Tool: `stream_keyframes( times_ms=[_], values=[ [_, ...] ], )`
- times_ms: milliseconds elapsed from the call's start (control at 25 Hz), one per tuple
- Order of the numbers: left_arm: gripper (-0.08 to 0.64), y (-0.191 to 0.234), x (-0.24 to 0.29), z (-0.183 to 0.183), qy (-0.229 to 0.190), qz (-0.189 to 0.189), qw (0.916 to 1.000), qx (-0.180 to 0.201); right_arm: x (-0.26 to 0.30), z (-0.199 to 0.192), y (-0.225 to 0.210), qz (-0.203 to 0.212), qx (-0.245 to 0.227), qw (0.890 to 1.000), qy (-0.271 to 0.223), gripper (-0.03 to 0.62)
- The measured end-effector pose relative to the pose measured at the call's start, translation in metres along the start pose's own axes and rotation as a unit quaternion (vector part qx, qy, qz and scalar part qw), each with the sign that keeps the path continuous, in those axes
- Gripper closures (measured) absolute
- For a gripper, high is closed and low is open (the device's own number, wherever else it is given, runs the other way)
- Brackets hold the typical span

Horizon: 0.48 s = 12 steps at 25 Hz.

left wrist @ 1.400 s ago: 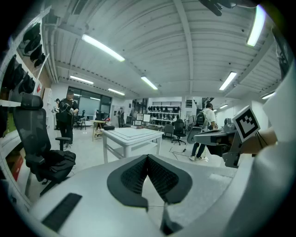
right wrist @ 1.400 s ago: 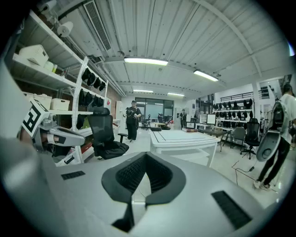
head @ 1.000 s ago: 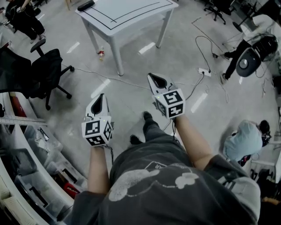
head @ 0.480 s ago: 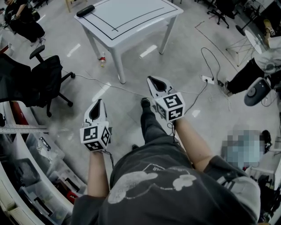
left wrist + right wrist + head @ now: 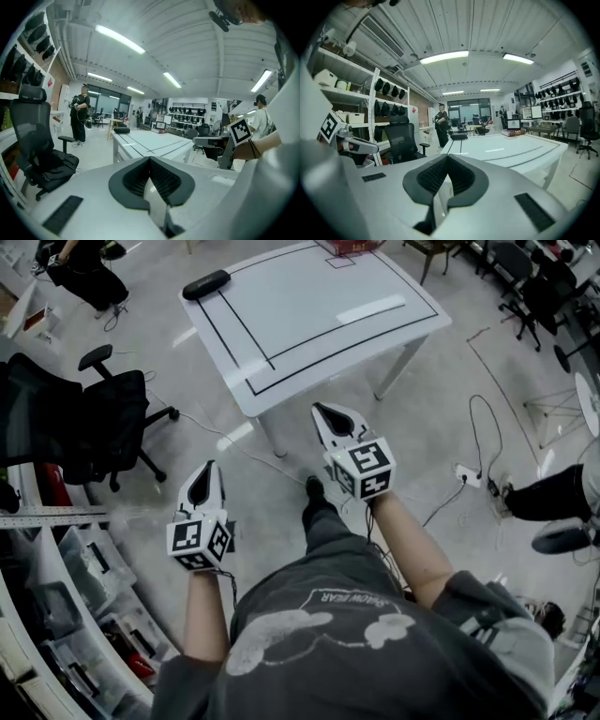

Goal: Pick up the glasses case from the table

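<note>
On the table (image 5: 319, 329), glasses case (image 5: 205, 284) well beyond left gripper (image 5: 207, 474) and right gripper (image 5: 327, 414); both closed, empty.

From the head we look steeply down on the left gripper (image 5: 207, 467) and the right gripper (image 5: 321, 409), with the floor beneath and the white table (image 5: 309, 320) ahead; each gripper's camera sits close behind its own jaws and faces almost level toward that table, some way off; all three views share the table, the dark case (image 5: 205, 284) at its corner and the black chair (image 5: 86, 418).
</note>
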<state>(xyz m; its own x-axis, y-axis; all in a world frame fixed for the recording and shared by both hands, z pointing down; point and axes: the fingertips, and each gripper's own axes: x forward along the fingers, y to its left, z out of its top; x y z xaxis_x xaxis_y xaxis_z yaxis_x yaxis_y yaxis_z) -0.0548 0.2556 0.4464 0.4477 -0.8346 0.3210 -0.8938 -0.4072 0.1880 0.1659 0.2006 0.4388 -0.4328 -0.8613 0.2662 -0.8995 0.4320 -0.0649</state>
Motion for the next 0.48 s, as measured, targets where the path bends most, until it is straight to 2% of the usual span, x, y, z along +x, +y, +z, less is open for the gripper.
stream_keyframes(
  times_ms=[240,480],
  values=[
    [0.558,0.001,0.095,0.046,-0.007,0.041,0.9990,-0.015,0.080,0.036,-0.084,0.044,-0.009,0.999,0.012,0.592],
    [0.558,0.023,0.146,0.074,-0.023,0.082,0.9960,-0.027,0.156,0.043,-0.103,0.107,-0.050,0.992,0.051,0.592]
  ],
)
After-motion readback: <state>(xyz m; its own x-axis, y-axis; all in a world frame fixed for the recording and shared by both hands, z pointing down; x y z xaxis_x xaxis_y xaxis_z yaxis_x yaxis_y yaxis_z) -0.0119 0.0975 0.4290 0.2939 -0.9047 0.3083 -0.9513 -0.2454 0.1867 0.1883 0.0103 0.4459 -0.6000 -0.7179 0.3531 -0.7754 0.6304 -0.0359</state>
